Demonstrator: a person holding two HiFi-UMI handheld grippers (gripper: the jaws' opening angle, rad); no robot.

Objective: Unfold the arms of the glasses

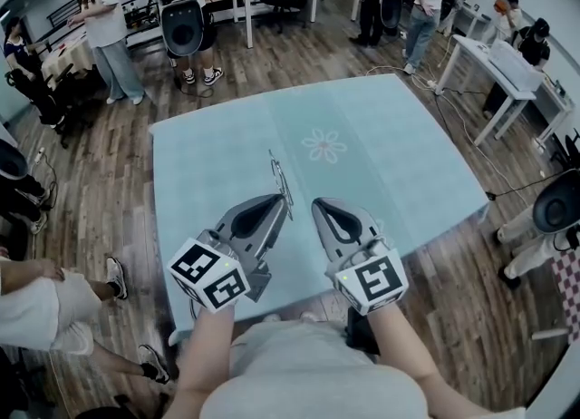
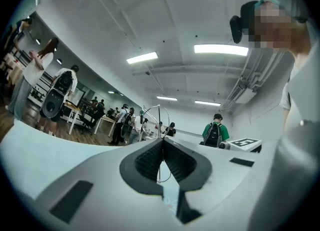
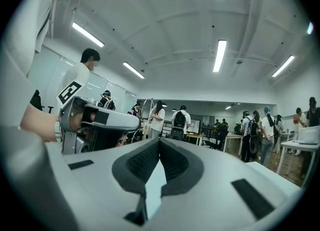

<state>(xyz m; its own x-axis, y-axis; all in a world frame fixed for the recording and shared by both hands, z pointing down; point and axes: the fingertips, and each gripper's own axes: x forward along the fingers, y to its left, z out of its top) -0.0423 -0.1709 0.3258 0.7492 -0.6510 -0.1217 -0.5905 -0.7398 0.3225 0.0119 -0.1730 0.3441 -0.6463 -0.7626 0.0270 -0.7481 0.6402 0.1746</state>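
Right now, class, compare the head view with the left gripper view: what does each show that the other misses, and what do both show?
Head view only: the flower motif on the blue table. Left gripper view only: the ceiling lights, and a close look at the left hand-held gripper shut on a thin wire rim. Both: the glasses held at that gripper's tip.

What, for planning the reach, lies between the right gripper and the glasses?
Nothing: in the head view only bare table shows between the right gripper and the glasses, held by the left gripper.
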